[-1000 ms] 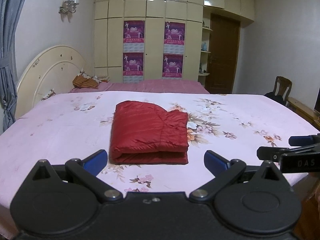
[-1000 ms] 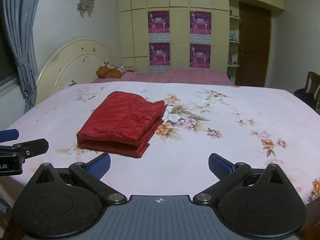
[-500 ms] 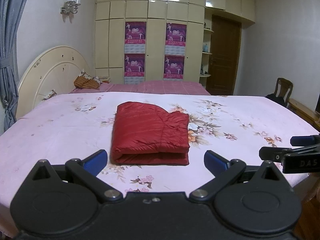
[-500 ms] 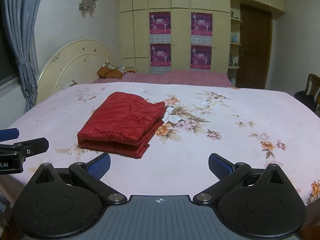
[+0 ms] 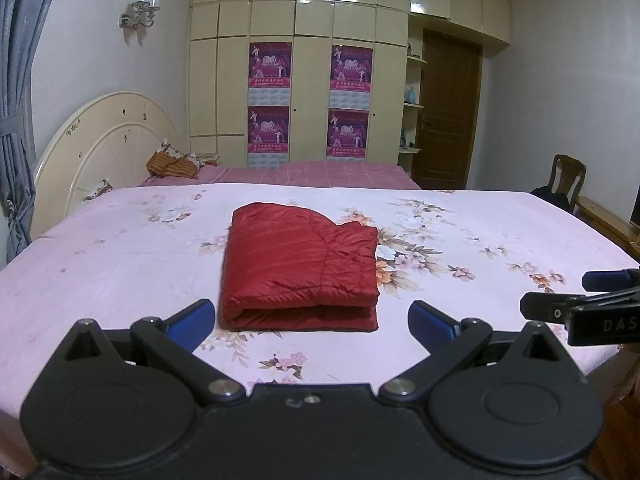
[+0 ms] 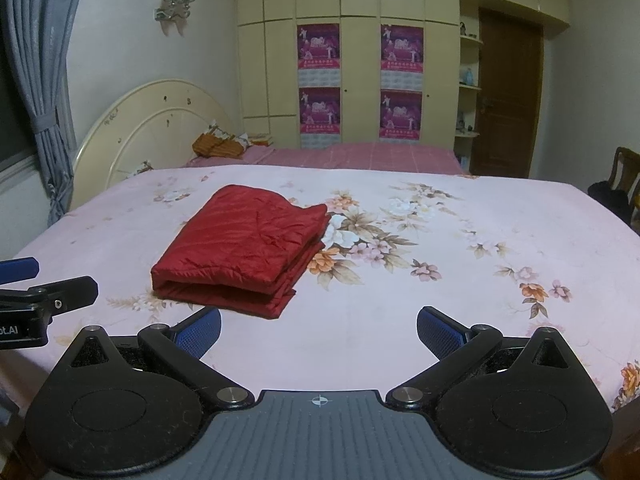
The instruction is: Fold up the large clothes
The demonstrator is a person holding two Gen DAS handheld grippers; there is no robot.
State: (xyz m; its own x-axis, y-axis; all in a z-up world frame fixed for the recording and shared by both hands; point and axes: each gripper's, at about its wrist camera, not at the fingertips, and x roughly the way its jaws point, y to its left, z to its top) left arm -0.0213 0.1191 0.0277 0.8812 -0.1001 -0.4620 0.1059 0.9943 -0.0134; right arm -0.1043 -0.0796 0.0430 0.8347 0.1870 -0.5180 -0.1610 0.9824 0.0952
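Red quilted jacket (image 5: 300, 264) lies folded into a thick rectangle on the bed (image 5: 120, 264), mid-sheet, well in front of the cream headboard (image 5: 108, 152). It looks light, puffy and soft, and its shiny shell is likely slippery. The layers could slide apart, so best to pinch all layers together at the near folded edge or at a corner. Left hand-held gripper (image 5: 312, 316) hangs just short of that near edge, jaws spread wide, holding nothing. Right hand-held gripper (image 6: 319, 326) sits beside it, also spread and empty. Floral pink sheet is smooth and flat. Wardrobe (image 6: 360, 60) with posters stands beyond the headboard, and a wooden chair (image 5: 568, 176) stands far off to its right.
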